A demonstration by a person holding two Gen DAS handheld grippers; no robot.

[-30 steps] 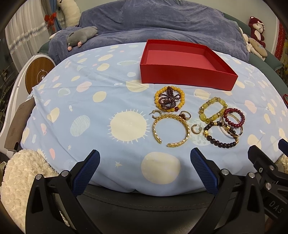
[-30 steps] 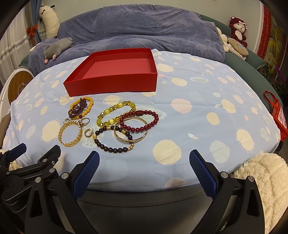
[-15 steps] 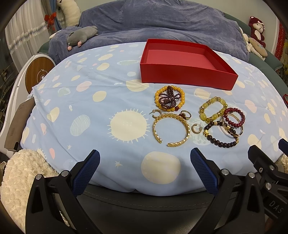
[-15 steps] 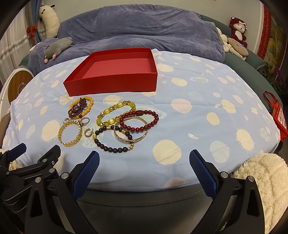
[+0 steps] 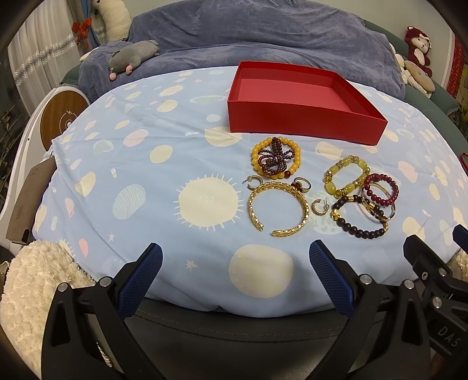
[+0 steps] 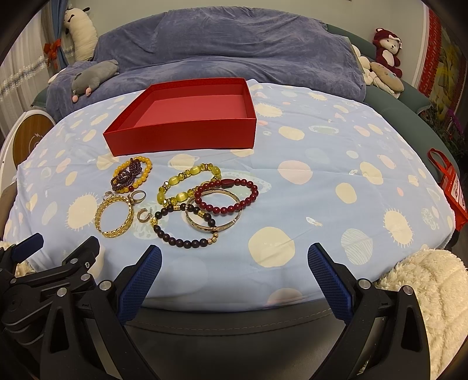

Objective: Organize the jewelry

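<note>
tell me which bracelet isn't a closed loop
The gold cuff bangle, nearest the left gripper. Its ring has an open gap facing the gripper, and it is solid metal, while the beaded bracelets beside it are all closed loops.

A light blue sheet [image 5: 122, 175] printed with pale suns and planets covers the round surface that fills the middle of both views. Beyond it, toward twelve o'clock, a slate-blue blanket [image 6: 234, 49] lies rumpled over a teal sofa [image 6: 409, 96]. A grey plush animal [image 5: 131, 55] rests on the blanket at eleven o'clock, and a red plush monkey [image 6: 386, 46] sits at two o'clock beside the pale wall [image 6: 409, 17]. White curtains [image 5: 38, 55] with a red bow [image 5: 82, 26] hang at ten o'clock. A cream fleecy throw [image 6: 430, 292] lies at four o'clock, a red bag [image 6: 447, 181] at three.
</note>
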